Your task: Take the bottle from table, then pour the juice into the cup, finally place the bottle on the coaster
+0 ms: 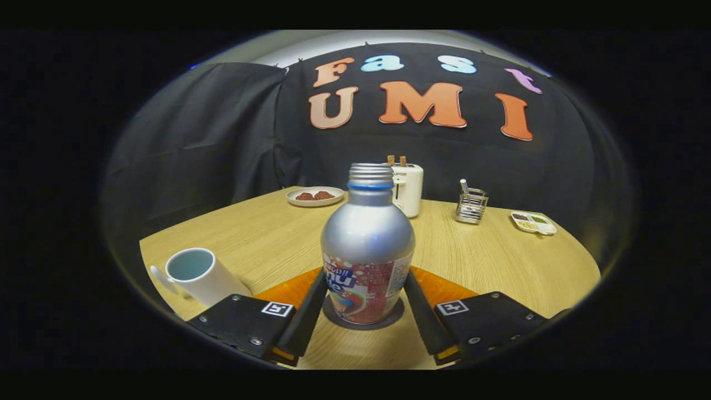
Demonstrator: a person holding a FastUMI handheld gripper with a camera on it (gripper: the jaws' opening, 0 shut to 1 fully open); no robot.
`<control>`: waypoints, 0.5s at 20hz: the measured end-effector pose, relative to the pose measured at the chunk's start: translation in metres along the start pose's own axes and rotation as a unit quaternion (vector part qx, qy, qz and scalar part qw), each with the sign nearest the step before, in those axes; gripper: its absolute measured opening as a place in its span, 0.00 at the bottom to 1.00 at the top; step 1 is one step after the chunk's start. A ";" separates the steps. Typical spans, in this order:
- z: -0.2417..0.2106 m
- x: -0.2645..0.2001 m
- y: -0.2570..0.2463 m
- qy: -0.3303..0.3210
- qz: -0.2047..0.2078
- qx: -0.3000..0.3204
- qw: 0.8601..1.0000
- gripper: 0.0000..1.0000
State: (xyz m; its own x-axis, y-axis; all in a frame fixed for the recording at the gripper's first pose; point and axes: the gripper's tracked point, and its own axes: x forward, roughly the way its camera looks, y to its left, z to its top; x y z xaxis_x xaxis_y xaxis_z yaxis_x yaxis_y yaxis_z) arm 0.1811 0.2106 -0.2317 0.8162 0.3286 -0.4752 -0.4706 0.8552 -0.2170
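A white cup (201, 273) stands near the table's (500, 266) front left edge, just beside the left finger. The gripper (366, 303) clasps the bottle (367, 250), both fingers pressing its labelled sides; the bottle stands upright and uncapped on a dark coaster (364, 321). Along the far edge sit a plate (314, 195), a toaster (408, 189), a wire holder (471, 205) and a small tray (534, 222).

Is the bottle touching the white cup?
Apart. The gripper view shows bare table between the bottle, upright between the claw fingers, and the cup off to the side.
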 end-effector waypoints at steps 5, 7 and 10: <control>-0.001 -0.001 0.001 -0.007 -0.002 -0.005 1.000 0.80; -0.007 0.000 0.001 0.000 -0.004 -0.008 1.000 0.81; -0.011 -0.002 -0.001 0.005 -0.010 -0.012 1.000 0.82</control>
State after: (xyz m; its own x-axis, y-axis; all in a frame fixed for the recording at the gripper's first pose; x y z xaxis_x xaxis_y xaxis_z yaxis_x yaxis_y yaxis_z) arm 0.1763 0.2052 -0.2402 0.8224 0.3072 -0.4789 -0.4623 0.8514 -0.2478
